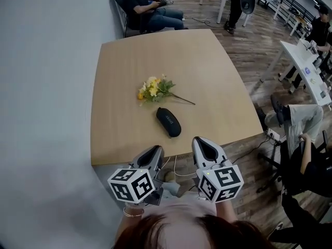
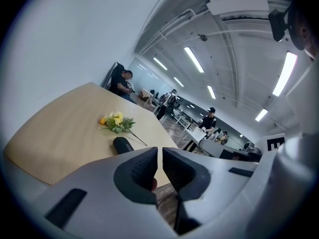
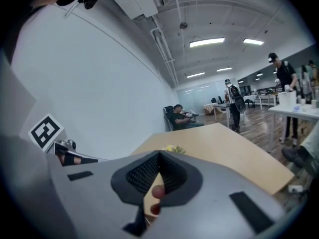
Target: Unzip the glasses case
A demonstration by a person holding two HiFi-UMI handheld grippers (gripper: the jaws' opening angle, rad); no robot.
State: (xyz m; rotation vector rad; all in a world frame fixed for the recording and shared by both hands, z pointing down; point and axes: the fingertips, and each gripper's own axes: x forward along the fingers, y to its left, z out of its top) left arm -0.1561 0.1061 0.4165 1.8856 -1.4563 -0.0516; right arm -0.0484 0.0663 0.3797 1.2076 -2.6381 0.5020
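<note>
glasses case (image 1: 168, 122) on table (image 1: 207, 61), ahead of left tool (image 1: 155, 150), right tool (image 1: 200, 140)

The left claw (image 1: 156, 149) and the right claw (image 1: 199, 140) are held side by side in front of the person's body. They are near each other but apart, and both point forward and a little downward. In the left gripper view, the jaws of the left claw (image 2: 159, 152) stand almost together. Only a thin slit shows between the ribbed pads (image 2: 142, 171), and nothing is between them. In the right gripper view, the jaws of the right claw (image 3: 159, 156) meet at the tips and hold nothing. Each claw carries a marker cube at its back end: the left cube (image 1: 132, 184) and the right cube (image 1: 220, 182). Below the left cube a wrist (image 1: 128, 221) with a thin bracelet (image 1: 133, 212) is visible.
</note>
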